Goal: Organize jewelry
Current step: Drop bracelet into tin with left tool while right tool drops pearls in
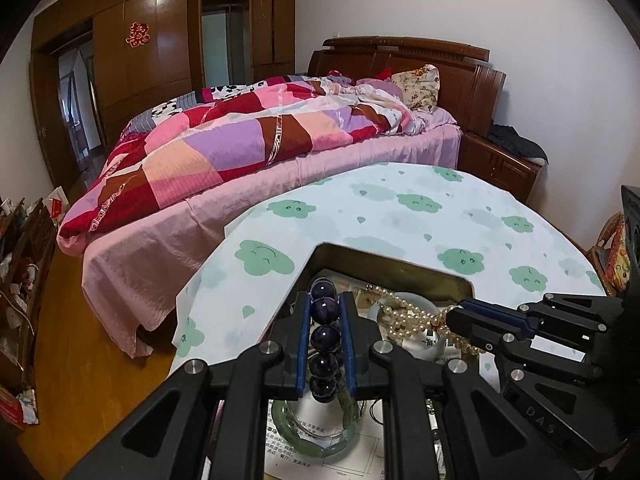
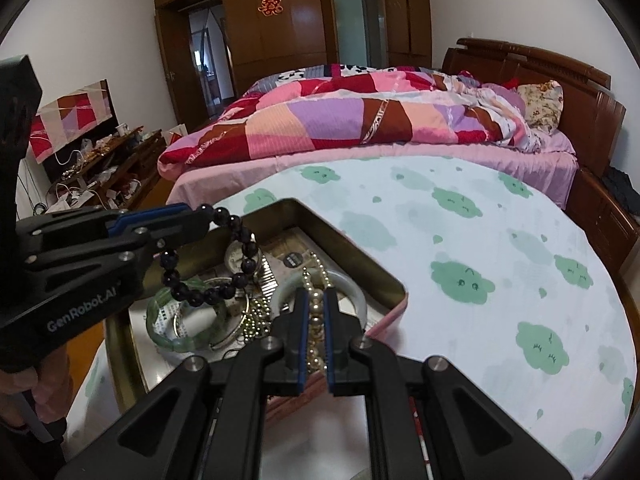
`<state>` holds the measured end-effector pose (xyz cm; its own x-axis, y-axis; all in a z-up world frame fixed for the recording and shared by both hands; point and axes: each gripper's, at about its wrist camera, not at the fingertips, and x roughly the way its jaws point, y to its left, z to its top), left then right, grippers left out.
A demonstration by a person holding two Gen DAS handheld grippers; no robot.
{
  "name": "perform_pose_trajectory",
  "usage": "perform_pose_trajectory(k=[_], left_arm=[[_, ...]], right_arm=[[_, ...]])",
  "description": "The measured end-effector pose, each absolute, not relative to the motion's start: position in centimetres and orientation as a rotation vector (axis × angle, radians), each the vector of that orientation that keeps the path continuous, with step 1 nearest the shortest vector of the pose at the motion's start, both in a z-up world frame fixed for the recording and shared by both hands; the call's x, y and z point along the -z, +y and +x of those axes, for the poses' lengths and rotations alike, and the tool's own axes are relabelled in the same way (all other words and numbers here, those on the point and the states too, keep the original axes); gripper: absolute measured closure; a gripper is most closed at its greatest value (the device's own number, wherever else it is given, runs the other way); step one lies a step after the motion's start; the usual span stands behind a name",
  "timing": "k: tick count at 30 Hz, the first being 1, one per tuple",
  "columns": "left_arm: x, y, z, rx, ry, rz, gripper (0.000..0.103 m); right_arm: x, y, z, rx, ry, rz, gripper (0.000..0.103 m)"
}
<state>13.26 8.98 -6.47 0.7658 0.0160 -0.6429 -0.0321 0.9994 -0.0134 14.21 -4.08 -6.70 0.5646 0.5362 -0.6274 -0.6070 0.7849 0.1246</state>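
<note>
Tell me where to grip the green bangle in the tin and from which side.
Grip the green bangle on its near rim, one pad inside the ring and one outside, coming from above. It lies flat on paper in the tin, so only the rim offers a hold. The far rim sits under the dark bead bracelet.
</note>
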Motion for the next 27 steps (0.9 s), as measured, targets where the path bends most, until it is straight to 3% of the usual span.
perform_pose_trajectory(k=[27], left_arm=[[10.1,9.9,14.3,-0.048,0.773,-0.018,0.089]], right_arm=[[7.7,-3.3,14.6,-0.669,0.728,-0.132,0.094]])
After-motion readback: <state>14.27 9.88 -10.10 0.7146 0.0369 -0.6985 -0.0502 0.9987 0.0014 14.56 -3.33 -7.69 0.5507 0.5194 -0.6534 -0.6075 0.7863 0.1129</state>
